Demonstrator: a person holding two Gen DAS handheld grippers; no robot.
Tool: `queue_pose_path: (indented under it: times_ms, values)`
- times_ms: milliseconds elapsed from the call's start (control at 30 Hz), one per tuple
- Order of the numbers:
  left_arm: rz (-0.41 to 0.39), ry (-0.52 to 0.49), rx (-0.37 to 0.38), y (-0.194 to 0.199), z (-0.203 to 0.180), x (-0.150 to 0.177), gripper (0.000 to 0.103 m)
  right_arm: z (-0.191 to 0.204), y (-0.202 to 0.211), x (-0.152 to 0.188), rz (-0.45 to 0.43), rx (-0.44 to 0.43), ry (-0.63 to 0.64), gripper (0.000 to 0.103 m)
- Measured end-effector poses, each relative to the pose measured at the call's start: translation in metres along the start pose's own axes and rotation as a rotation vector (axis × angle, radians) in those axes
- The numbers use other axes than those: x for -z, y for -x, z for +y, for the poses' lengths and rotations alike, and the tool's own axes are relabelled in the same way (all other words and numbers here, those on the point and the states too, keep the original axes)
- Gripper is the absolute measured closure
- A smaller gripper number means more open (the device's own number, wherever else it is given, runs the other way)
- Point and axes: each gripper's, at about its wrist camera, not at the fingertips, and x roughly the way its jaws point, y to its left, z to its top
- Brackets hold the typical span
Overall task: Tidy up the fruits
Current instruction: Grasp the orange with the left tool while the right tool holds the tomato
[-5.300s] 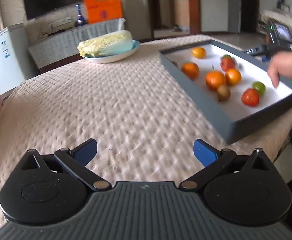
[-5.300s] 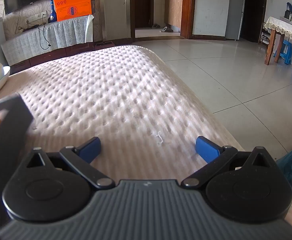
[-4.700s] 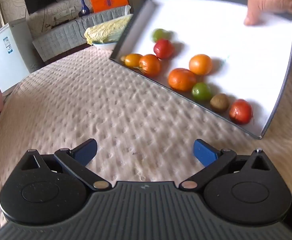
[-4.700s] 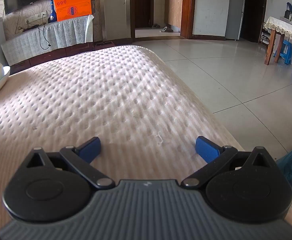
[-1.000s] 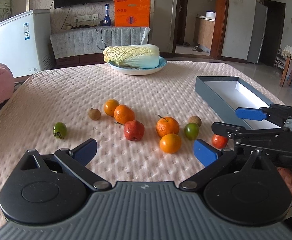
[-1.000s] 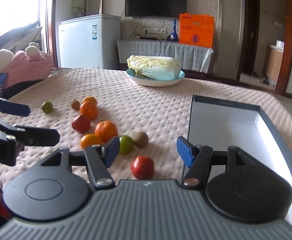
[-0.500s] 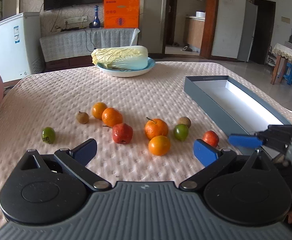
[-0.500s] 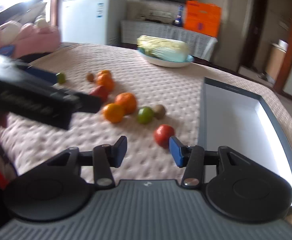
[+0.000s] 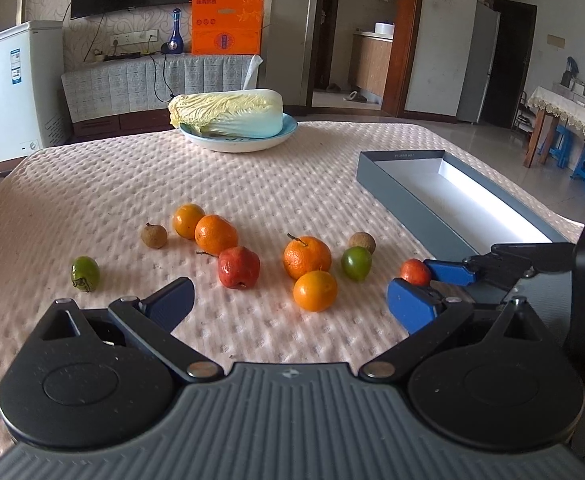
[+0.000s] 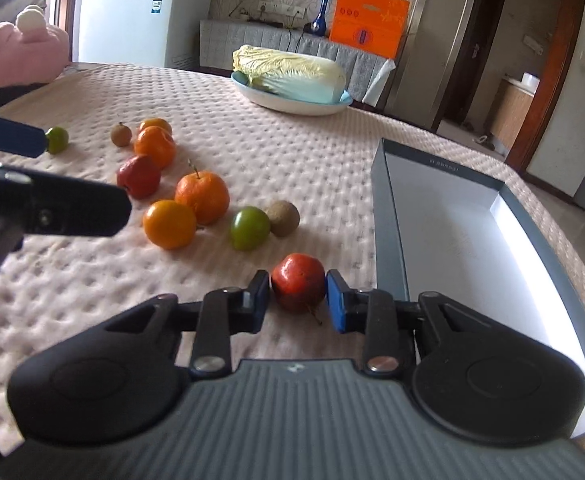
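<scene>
Right gripper [image 10: 298,300]: its blue-padded fingers [image 10: 335,307] have just been closing and now press on both sides of a small round red fruit [image 10: 298,287], which sits on the tabletop [image 10: 292,160] covered in a pale pink dimpled cloth. The fruit lies squarely between the two fingers, near their tips, with a thin stem showing at its underside toward the camera; it is too round to give a long axis.

Left gripper [image 9: 288,300]: fingers [image 9: 410,306] spread wide, nothing between them, held above the cloth.

Just right of the red fruit, a long grey rectangular box with white interior [image 10: 388,216] lies flat, its long axis running away from the camera. Nothing is seen inside it.

Beyond the grasped fruit, loose on the cloth: a green round fruit [image 10: 249,227] touching a brown round fruit [image 10: 282,212]; a smooth orange citrus [image 10: 169,223] against a stemmed orange mandarin [image 10: 202,197]; a darker red fruit [image 10: 138,175]; two further orange citrus fruits [image 10: 154,144]; a small brown fruit [image 10: 121,134]; a second green fruit [image 10: 57,139] furthest left.

At the far edge, a pale blue shallow dish [image 10: 288,104] carries a whole napa cabbage [image 10: 288,70], lying on its side, long axis crosswise, the leafy end left
</scene>
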Motion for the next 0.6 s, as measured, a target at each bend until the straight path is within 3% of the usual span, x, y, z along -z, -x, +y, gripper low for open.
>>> queue_pose_path:
  times_ms: [300,600]
  values:
    - [0.007,-0.001,0.032,-0.009,-0.007,0.0,0.0,-0.01,0.024,0.0,0.044,-0.138,-0.058,0.07]
    - [0.028,-0.015,0.048,-0.029,-0.025,-0.002,0.001,-0.025,0.038,0.011,0.055,-0.167,-0.052,0.07]
